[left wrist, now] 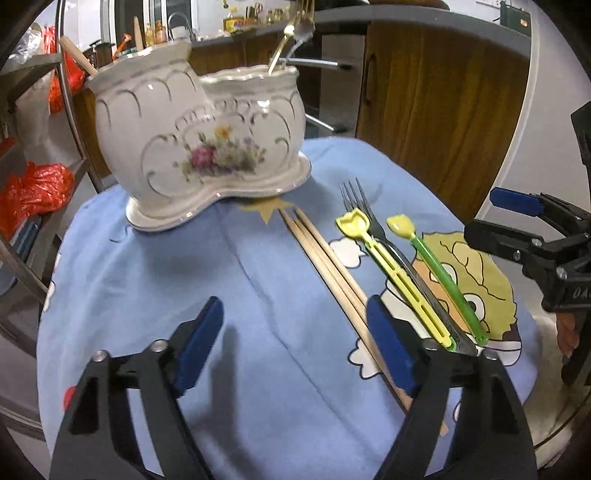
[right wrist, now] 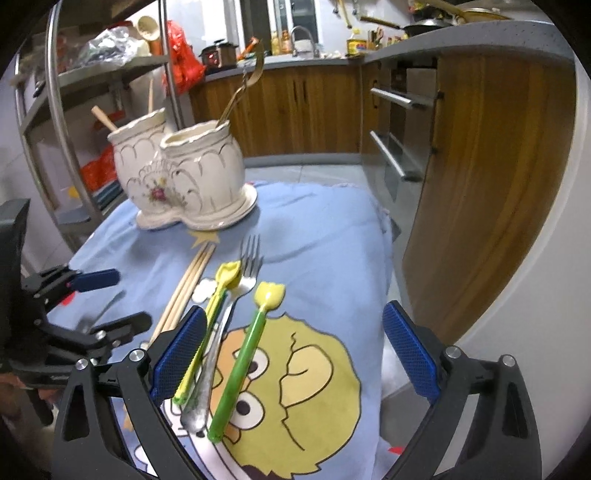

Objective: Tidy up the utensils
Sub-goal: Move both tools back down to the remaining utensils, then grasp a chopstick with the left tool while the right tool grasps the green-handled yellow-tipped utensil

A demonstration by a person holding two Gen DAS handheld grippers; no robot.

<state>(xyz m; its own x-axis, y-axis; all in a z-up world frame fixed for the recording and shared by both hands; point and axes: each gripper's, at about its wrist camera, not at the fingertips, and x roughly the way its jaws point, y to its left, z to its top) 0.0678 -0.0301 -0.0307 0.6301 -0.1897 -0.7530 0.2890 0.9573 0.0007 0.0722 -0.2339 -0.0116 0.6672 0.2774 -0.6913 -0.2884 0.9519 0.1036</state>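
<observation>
Holding both tools over the blue cartoon-printed cloth (left wrist: 155, 258), you have your left gripper (left wrist: 291, 350) spread wide with nothing between its blue-padded fingers (left wrist: 199, 343), and your right gripper (right wrist: 291, 354) likewise wide open and empty, its blue pads (right wrist: 410, 354) hanging over the cloth's yellow-haired cartoon face (right wrist: 314, 373).

At the far edge of the cloth stands the white ceramic two-pot utensil holder with a painted flower spray (left wrist: 199, 140). Its left pot has a wooden stick (left wrist: 75, 55) leaning out; its right pot carries a gold-coloured utensil (left wrist: 284, 44) and a silver one (left wrist: 301, 33) beside it.

Loose on the cloth, all pointing toward the holder, lie:
- three pale wooden chopsticks (left wrist: 332, 273), side by side and touching, their far tips just short of the holder's base; your left gripper's right finger sits over their near ends
- a yellow plastic scoop-headed stick with a slotted handle (right wrist: 210, 321), just beside the chopsticks and pressed against the fork
- a silver metal fork (right wrist: 236, 295), tines toward the holder, lying between the two plastic pieces
- a green-handled plastic stick with a yellow tulip-shaped head (right wrist: 243, 354), a little apart from the fork and resting across the cartoon face, between your right gripper's fingers in the right wrist view
</observation>
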